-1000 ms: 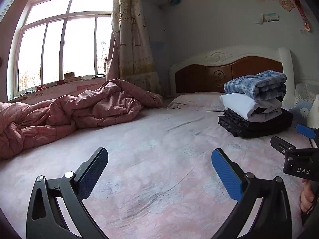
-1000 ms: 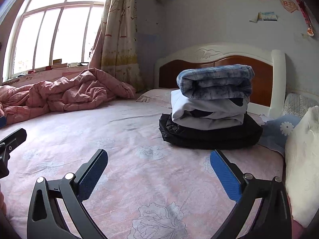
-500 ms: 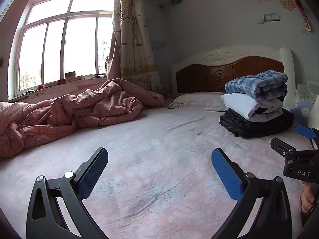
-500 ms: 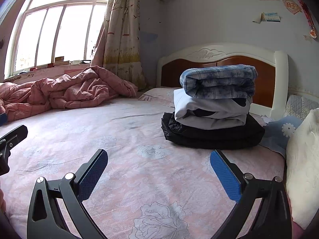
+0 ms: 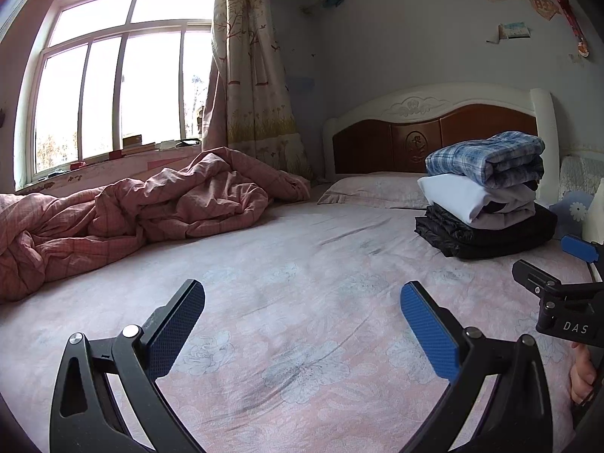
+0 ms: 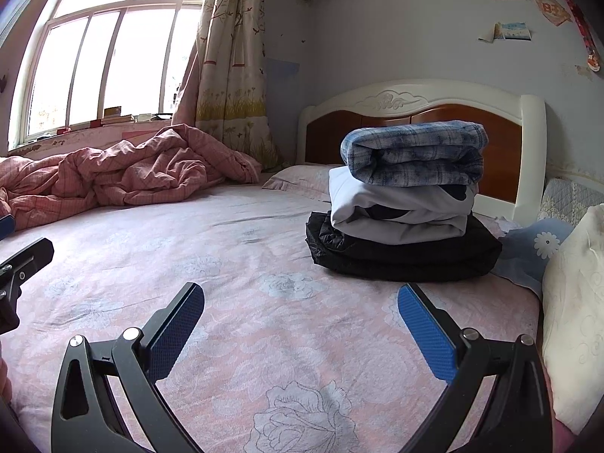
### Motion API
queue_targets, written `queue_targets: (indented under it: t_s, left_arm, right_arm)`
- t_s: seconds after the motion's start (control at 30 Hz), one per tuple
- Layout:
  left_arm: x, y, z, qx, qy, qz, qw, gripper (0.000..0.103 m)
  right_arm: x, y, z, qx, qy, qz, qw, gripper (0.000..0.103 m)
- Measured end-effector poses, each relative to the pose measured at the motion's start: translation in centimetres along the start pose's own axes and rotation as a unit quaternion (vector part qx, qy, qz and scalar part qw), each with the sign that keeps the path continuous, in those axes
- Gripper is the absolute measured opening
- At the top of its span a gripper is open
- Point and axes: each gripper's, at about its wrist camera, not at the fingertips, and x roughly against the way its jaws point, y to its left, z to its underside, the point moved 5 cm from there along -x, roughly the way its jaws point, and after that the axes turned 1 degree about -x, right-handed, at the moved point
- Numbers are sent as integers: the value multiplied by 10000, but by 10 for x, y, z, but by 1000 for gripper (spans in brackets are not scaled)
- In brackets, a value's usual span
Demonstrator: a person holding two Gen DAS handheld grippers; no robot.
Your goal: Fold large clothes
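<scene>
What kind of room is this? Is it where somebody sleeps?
Yes, most likely a bedroom at home. There is a bed with a wooden headboard, a rumpled pink quilt by the window, and a pile of folded clothes.

Left gripper (image 5: 302,324) black-framed with curved arms, blue textured pads (image 5: 428,334), silver screws, right gripper (image 6: 300,322) built alike, its body marked "DAS" in white.

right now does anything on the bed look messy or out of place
Only the pink quilt, left crumpled in a heap under the window. The stack of folded clothes sits neat and level near the headboard. Both grippers are open and empty.
</scene>
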Motion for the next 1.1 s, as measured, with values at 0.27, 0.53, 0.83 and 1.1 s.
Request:
queue_targets:
  t_s: [0.27,0.53,0.83,1.1]
  left_arm:
    - [0,0,0,0,5,-2,10000,103]
    - [0,0,0,-3,2,-3,10000,103]
    - [0,0,1,-8,43,0,10000,103]
    - [0,0,2,-15,48,0,10000,103]
  right_arm:
    - [-1,0,1,-3,-3,-7,10000,103]
    - [-1,0,1,-3,5,-14,10000,103]
    - [0,0,1,-7,2,-8,10000,103]
    - [0,1,0,-12,7,-5,10000,103]
